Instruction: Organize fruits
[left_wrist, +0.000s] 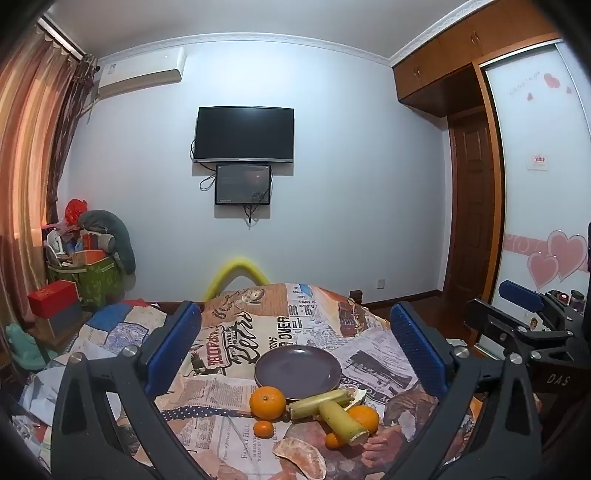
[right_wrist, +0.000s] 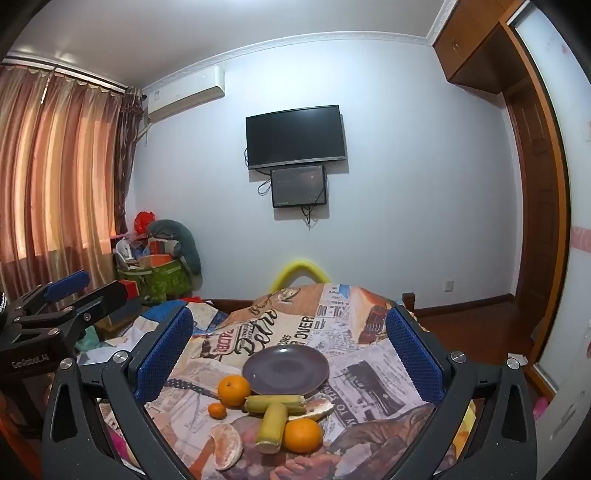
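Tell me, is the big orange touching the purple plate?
Cannot tell. In both wrist views the big orange overlaps the plate's near rim, so neither contact nor a gap shows plainly.

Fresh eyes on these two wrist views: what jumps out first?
A purple plate sits bare mid-table on a loud newsprint cloth. Just in front of it lies a heap of fruit: oranges, two sugarcane pieces and peeled citrus segments. Both grippers, left and right, hang open with blue fingers framing the pile, and a dark TV hangs on the far wall.
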